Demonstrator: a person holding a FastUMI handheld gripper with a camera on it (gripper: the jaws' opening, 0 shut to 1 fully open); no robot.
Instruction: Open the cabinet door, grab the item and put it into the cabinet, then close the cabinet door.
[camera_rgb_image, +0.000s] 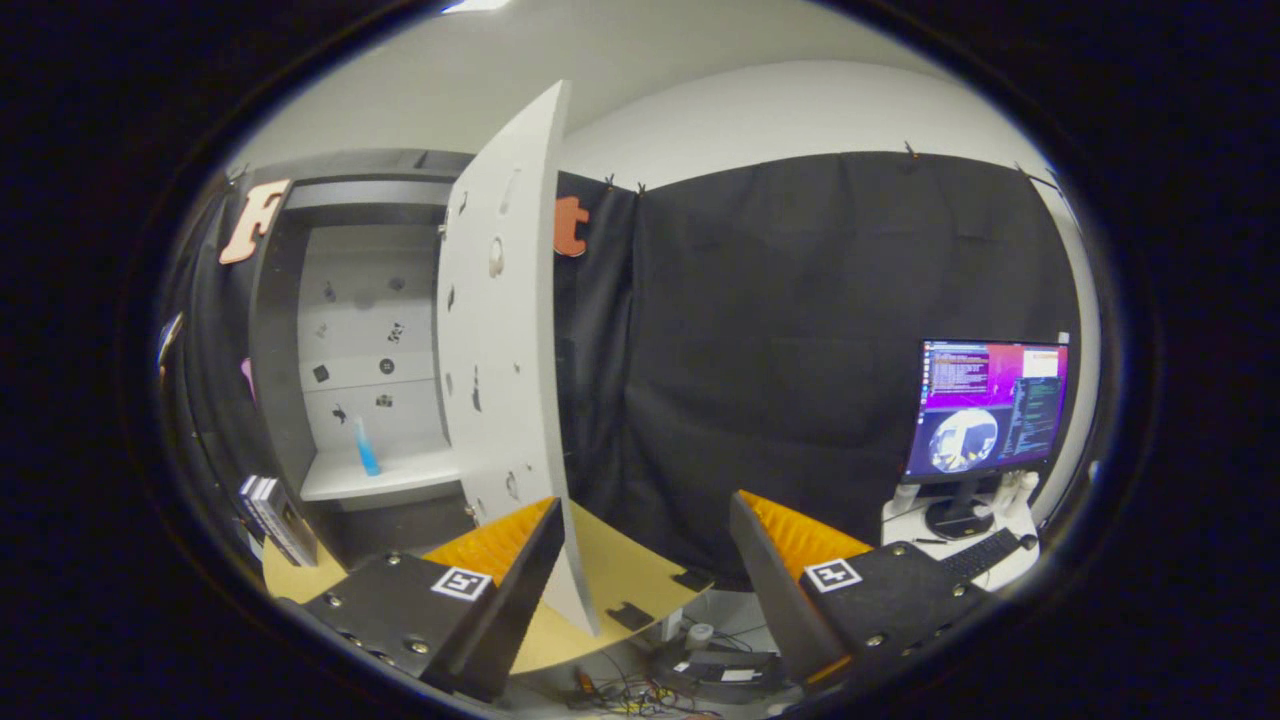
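The gripper (640, 560) is hanging in the air with its fingers (500, 590) spread wide and holding nothing; the gap between them is looking onto the black cloth wall and the rounded edge of a pale wooden surface (610, 575).

The tall grey cabinet (270, 360) is standing at about ten o'clock from the fingers, beyond the left one, and its light grey door (500, 340) is swinging well open, its edge turned toward the camera. The door's lower corner is sitting just behind the tip of the left finger; whether they are touching cannot be told. Small dark stickers are dotting the door's inner face and the cabinet's back panel.

The small blue bottle (366, 448) is standing upright on the white shelf (385, 475) inside the cabinet, near the shelf's left end, well apart from the fingers.

A few upright books (275, 520) are leaning beside the cabinet at about nine o'clock from the left finger. At about two o'clock, beyond the right finger, a lit computer monitor (988, 408) is standing on a small white table (1000, 560) with a dark keyboard (978, 553) in front of it. Cables and a small box are lying on the floor (700, 670) at six o'clock, below the surface.
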